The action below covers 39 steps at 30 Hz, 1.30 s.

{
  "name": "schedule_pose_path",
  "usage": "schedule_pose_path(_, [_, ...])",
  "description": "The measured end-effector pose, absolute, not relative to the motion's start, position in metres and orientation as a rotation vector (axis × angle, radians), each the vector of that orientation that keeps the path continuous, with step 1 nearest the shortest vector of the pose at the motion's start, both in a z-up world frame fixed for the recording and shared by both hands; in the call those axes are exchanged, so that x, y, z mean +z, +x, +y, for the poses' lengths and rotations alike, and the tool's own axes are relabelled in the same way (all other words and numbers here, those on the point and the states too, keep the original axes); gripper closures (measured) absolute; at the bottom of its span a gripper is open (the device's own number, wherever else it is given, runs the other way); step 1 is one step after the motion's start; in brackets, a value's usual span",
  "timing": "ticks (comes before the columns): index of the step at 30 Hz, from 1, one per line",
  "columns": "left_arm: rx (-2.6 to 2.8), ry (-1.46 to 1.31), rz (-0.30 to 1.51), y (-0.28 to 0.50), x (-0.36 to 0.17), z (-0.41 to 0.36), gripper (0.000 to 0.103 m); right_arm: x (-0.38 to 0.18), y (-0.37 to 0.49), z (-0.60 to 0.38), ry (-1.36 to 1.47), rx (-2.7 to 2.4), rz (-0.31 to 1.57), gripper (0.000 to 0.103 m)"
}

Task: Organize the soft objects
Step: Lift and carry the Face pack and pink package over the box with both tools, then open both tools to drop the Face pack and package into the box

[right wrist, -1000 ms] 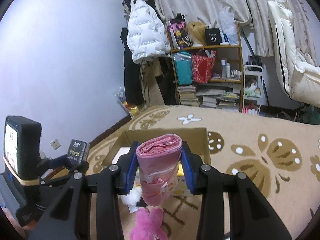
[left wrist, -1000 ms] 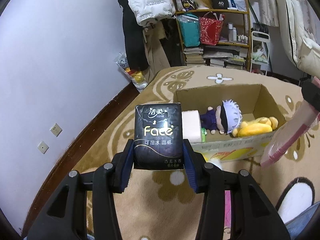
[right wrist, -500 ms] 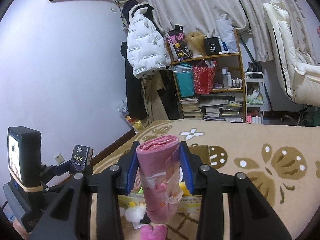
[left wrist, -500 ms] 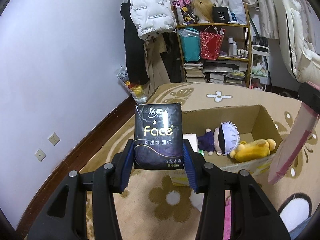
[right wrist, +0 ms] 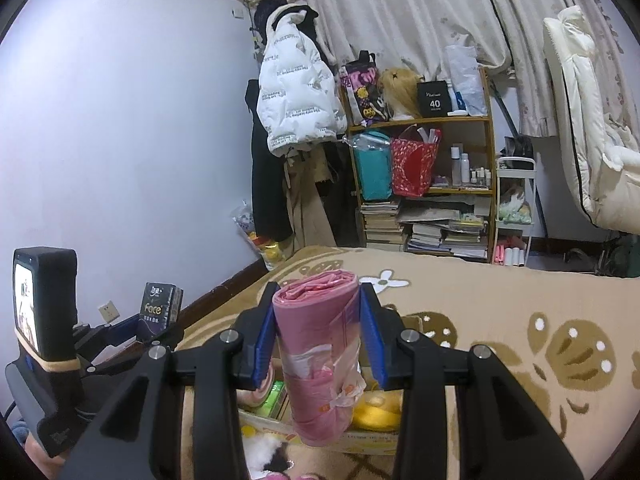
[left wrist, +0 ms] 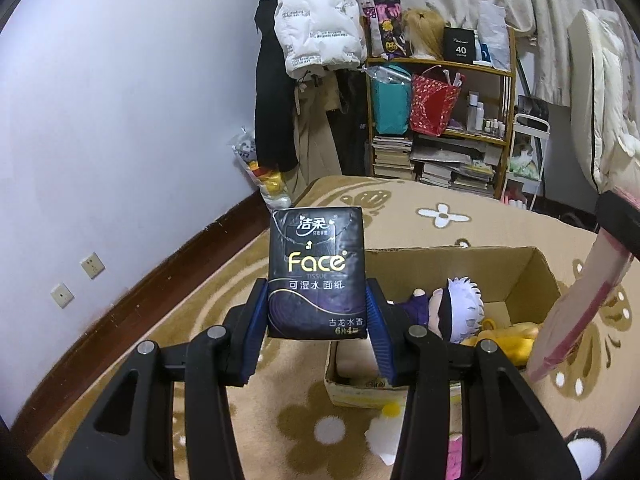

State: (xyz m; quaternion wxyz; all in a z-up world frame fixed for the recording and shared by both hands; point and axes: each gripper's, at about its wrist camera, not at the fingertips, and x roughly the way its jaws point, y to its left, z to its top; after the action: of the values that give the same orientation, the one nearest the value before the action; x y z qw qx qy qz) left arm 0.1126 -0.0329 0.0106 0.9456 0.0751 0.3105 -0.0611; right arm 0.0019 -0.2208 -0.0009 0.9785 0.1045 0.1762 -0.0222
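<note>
The left gripper point(left wrist: 317, 316) has its fingers closed narrow on a dark tissue pack point(left wrist: 317, 270), held upright by its lower half, above the carpet point(left wrist: 192, 320) and just short of the near-left corner of the cardboard box point(left wrist: 532, 268). The right gripper point(right wrist: 318, 336) has its fingers pressed on a pink roll of plastic bags point(right wrist: 318, 344), gripped near its upper end so that most of the roll hangs below the fingers, over the box's near edge. Inside the box lie a white-haired doll point(left wrist: 460, 308) and a yellow plush point(left wrist: 508, 340), and some packs at the left end that are mostly hidden. The likeliest trouble, in my judgement, is the roll: it is soft, its wrap looks loose and crinkled, and a grip so high on it could let it slip or swing, landing on the rim or outside the box. The tissue pack squashes easily, so it could tilt between the pads if the left gripper turns sharply, and released from where it is now it would fall on the carpet, not into the box. With both grippers heading for the same box, they may also knock each other, or drop things onto the doll and pile them unevenly.
</note>
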Motion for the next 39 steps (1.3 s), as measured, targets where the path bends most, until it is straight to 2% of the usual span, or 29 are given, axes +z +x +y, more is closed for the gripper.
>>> schedule_pose_path(27, [-0.166, 0.16, 0.719, 0.142, -0.02, -0.047, 0.058, -0.035, 0.058, -0.236, 0.275, -0.015, 0.454, 0.062])
schedule_pose_path(29, [-0.164, 0.176, 0.721, 0.141, -0.021, -0.05, 0.053, -0.037, 0.06, -0.239, 0.284, -0.017, 0.469, 0.062])
schedule_pose_path(30, [-0.159, 0.184, 0.716, 0.141, -0.021, -0.051, 0.045, -0.039, 0.061, -0.24, 0.289, -0.017, 0.479, 0.062])
schedule_pose_path(31, [-0.155, 0.188, 0.71, 0.14, -0.021, -0.052, 0.04, -0.041, 0.061, -0.242, 0.294, -0.021, 0.487, 0.062])
schedule_pose_path(35, [-0.148, 0.206, 0.694, 0.136, -0.019, -0.054, 0.032, -0.046, 0.061, -0.243, 0.293, -0.03, 0.513, 0.06])
schedule_pose_path(37, [-0.137, 0.212, 0.693, 0.135, -0.019, -0.054, 0.025, -0.048, 0.06, -0.242, 0.291, -0.033, 0.522, 0.055])
schedule_pose_path(39, [-0.125, 0.221, 0.696, 0.134, -0.018, -0.053, 0.019, -0.049, 0.058, -0.242, 0.293, -0.039, 0.526, 0.038])
